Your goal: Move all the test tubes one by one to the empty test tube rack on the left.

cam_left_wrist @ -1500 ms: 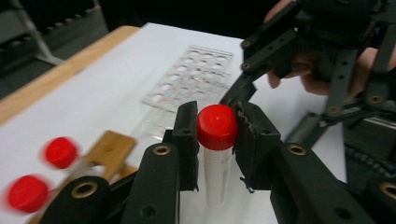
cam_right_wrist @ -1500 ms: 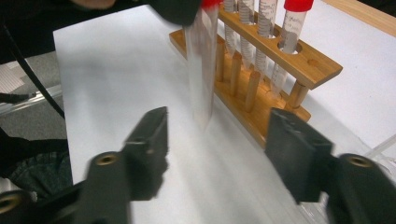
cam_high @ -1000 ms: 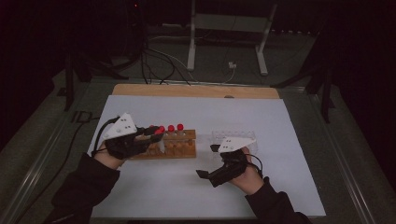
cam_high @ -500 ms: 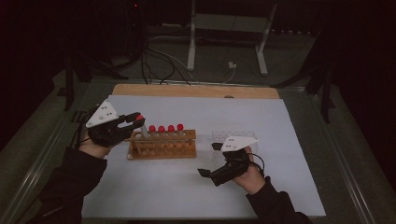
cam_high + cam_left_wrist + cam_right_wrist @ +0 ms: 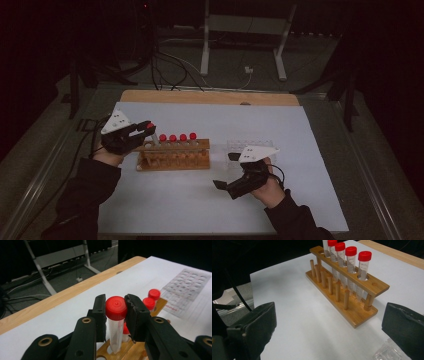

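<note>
Since a second ago, left gripper (image 5: pixel 115 307), clamped on red-capped tube (image 5: pixel 116 322), is shifted to rack (image 5: pixel 172 156) end hole, insertion judged underway; right gripper (image 5: pixel 227 170) is held open.

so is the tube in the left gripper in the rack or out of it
Partly in. The left gripper clamps the tube by its red cap, and its lower end sits in a hole of the wooden rack.

Red-capped clear tube (image 5: pixel 116 315) with fine printed markings, tan wooden rack (image 5: pixel 352 290), black left hand-held gripper (image 5: pixel 115 312), white surface (image 5: pixel 280 135), pale wood edge strip (image 5: pixel 210 97), clear gridded tray (image 5: pixel 186 286)
</note>
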Tool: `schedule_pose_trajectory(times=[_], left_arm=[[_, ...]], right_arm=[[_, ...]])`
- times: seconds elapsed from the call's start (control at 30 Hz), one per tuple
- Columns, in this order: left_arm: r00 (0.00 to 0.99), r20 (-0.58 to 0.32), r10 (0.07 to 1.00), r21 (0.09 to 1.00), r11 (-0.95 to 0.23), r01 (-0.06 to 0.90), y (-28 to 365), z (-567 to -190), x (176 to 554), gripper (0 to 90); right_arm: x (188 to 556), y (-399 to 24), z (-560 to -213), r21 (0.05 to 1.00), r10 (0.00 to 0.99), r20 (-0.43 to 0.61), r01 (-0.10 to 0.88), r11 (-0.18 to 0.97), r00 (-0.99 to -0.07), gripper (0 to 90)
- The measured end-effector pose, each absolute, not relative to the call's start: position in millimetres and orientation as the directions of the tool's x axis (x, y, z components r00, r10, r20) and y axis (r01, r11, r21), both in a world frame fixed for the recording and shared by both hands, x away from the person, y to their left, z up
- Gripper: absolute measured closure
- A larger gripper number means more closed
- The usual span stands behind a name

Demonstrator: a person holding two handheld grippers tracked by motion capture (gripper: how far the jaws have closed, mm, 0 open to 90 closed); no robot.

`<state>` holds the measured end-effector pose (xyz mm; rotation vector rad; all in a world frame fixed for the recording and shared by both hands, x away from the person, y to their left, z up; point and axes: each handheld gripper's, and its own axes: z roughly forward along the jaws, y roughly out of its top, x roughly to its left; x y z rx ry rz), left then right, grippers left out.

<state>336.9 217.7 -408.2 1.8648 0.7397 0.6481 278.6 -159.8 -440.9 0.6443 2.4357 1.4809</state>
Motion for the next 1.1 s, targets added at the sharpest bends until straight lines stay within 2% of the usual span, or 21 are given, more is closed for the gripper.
schedule_pose_trajectory(times=[0.67, 1.1], left_arm=[[0.665, 0.075, 0.743, 0.898, -0.34, 0.278, 214.4, -449.3, 345.3, 71.8], [0.659, 0.083, 0.748, 0.886, -0.358, 0.295, 214.3, -450.5, 345.1, 71.3]], right_arm=[[278.2, -163.7, -440.4, 0.887, 0.474, 0.041, 0.25, 0.388, -0.88, 0.0], [278.1, -164.3, -440.0, 0.886, 0.475, 0.035, 0.248, 0.392, -0.879, 0.0]])
